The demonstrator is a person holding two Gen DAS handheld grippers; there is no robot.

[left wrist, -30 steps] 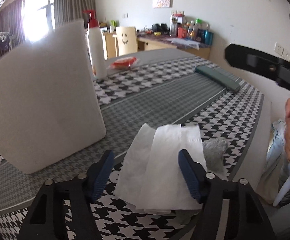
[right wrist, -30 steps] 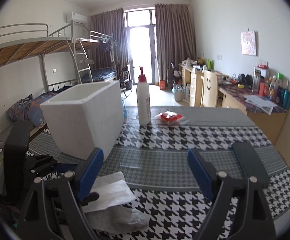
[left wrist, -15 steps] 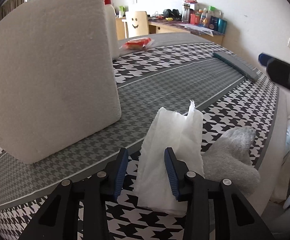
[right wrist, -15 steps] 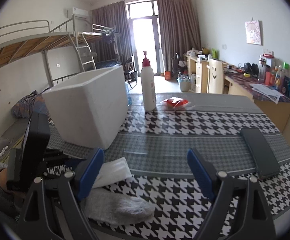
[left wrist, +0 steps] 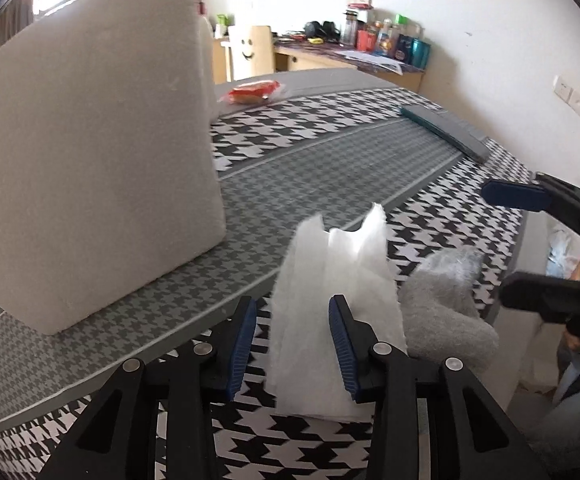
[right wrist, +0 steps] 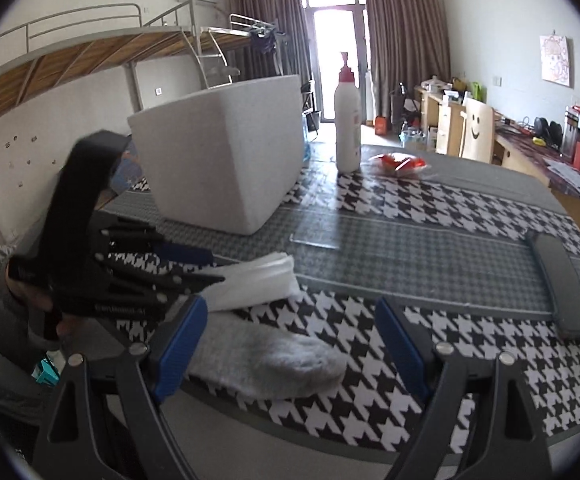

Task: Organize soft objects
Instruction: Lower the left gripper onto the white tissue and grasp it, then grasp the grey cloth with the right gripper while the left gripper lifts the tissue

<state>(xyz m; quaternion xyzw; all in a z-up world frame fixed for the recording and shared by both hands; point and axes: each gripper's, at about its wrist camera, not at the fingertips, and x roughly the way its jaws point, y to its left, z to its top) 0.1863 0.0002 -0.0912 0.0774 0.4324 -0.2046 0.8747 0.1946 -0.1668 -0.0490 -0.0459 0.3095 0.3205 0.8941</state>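
Observation:
A stack of white tissue (left wrist: 329, 272) lies at the table's near edge, its far end bunched and lifted. My left gripper (left wrist: 291, 308) is shut on it, the blue pads squeezing it from both sides. In the right wrist view the tissue (right wrist: 258, 280) sticks out level from the left gripper (right wrist: 214, 268). A grey sock (left wrist: 441, 304) lies flat just right of the tissue. My right gripper (right wrist: 290, 308) hangs open low over the sock (right wrist: 266, 356), its left pad above the sock's cuff, nothing pressed. From the left wrist view the right gripper (left wrist: 505, 240) shows at the right edge.
A large white foam box (right wrist: 222, 152) stands on the houndstooth table (right wrist: 469, 352) behind the tissue. Further back are a white pump bottle (right wrist: 347, 120) and a red packet (right wrist: 399, 162). A dark flat case (right wrist: 561, 284) lies at the right. A person's hand holds each gripper.
The left jaws narrowed onto the tissue, which bunched and rose at its far end. The right gripper sank and tilted down toward the sock, jaws unchanged.

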